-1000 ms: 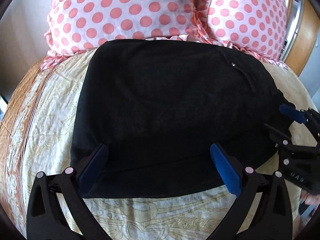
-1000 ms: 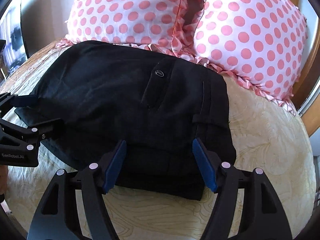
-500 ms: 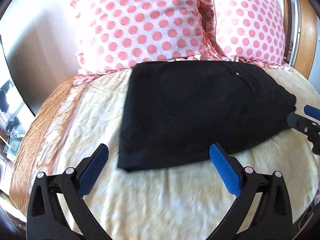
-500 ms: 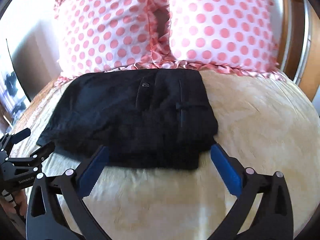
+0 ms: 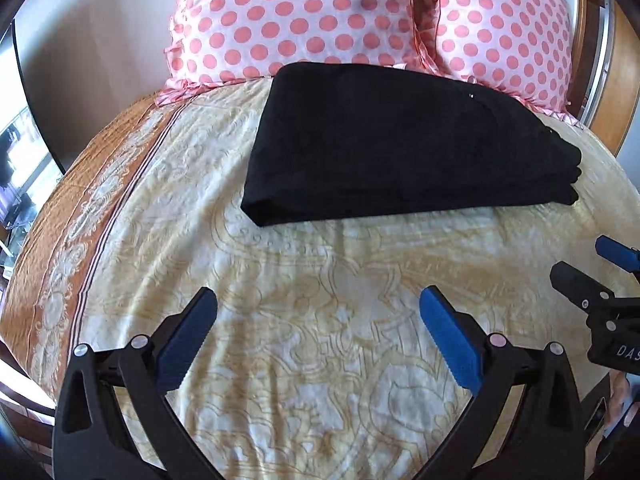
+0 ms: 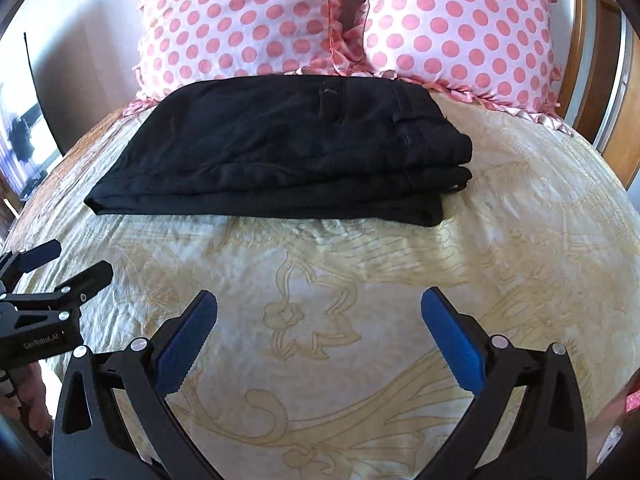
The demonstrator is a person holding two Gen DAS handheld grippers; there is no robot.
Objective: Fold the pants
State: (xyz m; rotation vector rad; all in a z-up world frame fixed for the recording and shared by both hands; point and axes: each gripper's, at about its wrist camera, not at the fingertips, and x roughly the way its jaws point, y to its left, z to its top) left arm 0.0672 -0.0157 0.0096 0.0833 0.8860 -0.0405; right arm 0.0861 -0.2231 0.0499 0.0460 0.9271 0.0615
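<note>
The black pants (image 5: pixel 400 144) lie folded into a flat stack on the cream bedspread (image 5: pixel 320 300), just in front of the pillows. From the right wrist view the pants (image 6: pixel 288 148) show several stacked layers along the near edge and a belt loop on top. My left gripper (image 5: pixel 318 302) is open over bare bedspread, well short of the pants, nothing between its blue pads. Over bare bedspread too, my right gripper (image 6: pixel 319 304) stands wide open and empty. Each gripper shows at the edge of the other's view: the right gripper (image 5: pixel 584 264), the left gripper (image 6: pixel 68 258).
Two pink polka-dot pillows (image 6: pixel 348 24) lean against the headboard behind the pants. An orange patterned border (image 5: pixel 80 216) runs along the bed's left side. A wooden door frame (image 5: pixel 612 80) stands at the right. A person's hand (image 6: pixel 32 396) holds the left gripper.
Both grippers have drawn back from the folded pants toward the foot of the bed. The right gripper's jaws spread wider and no longer straddle the cloth.
</note>
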